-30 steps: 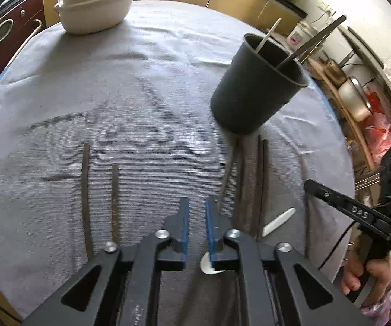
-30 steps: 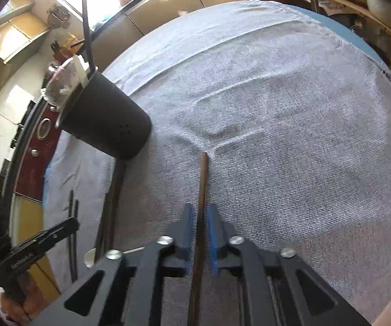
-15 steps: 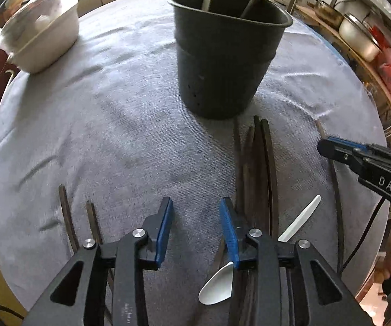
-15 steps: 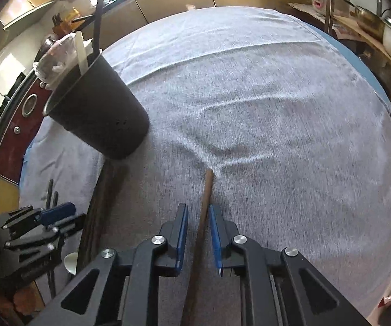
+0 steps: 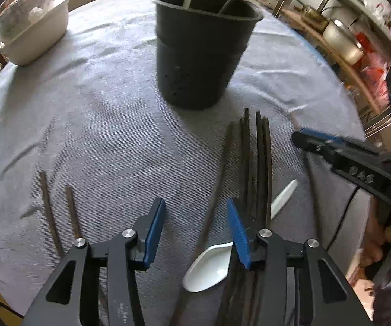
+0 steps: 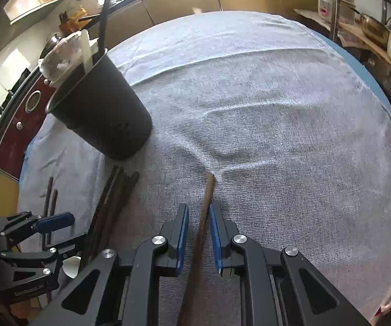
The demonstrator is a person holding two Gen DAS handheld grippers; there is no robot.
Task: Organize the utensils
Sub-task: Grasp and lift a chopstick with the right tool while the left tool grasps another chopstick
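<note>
Grey tablecloth (image 5: 92, 125), black utensil cup (image 5: 200, 54), right gripper (image 5: 301, 138) lettered "DAS"

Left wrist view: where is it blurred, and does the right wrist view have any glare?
Left wrist view: the right gripper at the right edge is motion-smeared; the black utensil holder stays sharp. Right wrist view: blown-out window light at top, sheen on the grey cloth.

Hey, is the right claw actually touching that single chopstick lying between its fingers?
Cannot tell. In the right wrist view the chopstick runs between the right claw fingers, hugging the right-hand pad with a clear gap to the other, but no contact shows plainly.
</note>
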